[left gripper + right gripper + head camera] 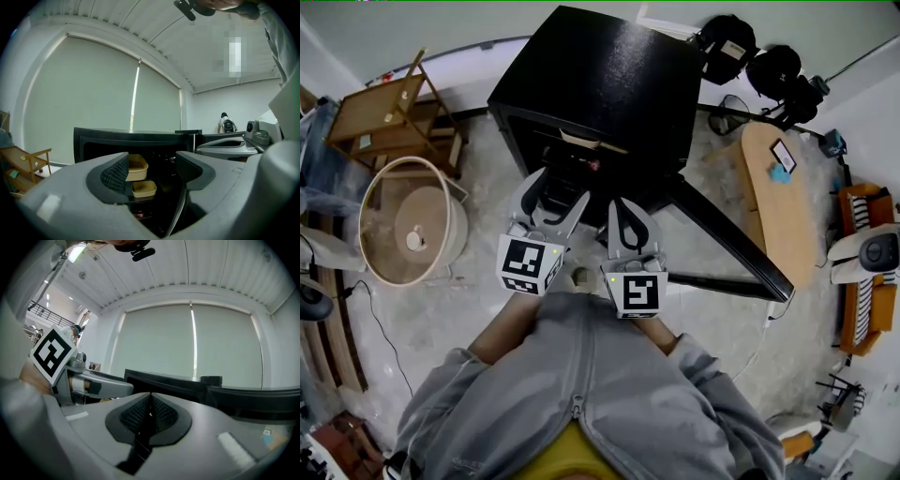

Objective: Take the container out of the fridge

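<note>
The black fridge (600, 84) stands open in front of me, its door (731, 244) swung out to the right. In the left gripper view two tan containers sit on its shelves, the upper container (138, 166) above a smaller lower container (144, 188). My left gripper (152, 171) is open, level and short of the fridge opening, with nothing between its pads. In the head view the left gripper (558, 192) reaches toward the fridge front. Beside it, my right gripper (623, 211) is shut and empty. Its pads (140, 417) meet in the right gripper view.
A round wicker basket (408, 225) and a wooden rack (384, 112) stand to the left of the fridge. At the right are an oval wooden table (778, 197) and an orange striped seat (862, 281). A cable (380, 328) runs over the stone floor at the left.
</note>
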